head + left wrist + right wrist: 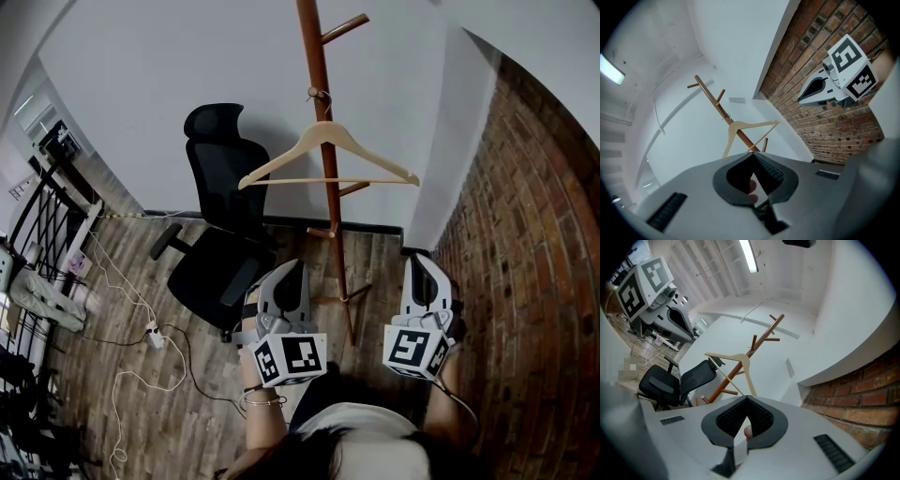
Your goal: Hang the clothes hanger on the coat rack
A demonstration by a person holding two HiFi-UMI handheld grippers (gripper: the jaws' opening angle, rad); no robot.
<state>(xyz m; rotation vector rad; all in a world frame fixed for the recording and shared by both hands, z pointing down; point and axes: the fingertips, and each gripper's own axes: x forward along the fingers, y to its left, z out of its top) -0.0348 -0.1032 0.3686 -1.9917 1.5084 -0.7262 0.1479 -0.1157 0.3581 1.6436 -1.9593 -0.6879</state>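
1. Jaws on your left gripper (289, 270) and right gripper (419, 261) are together, holding nothing.
2. Clothes hanger (324, 133) hangs on the coat rack (314, 56), well apart from both.
3. Task looks done; nothing left.

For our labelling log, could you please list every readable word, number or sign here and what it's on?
No readable text anywhere.
Left gripper and right gripper: black-and-white square marker patterns only, no letters.
Light wooden clothes hanger, brown wooden coat rack: no print visible.
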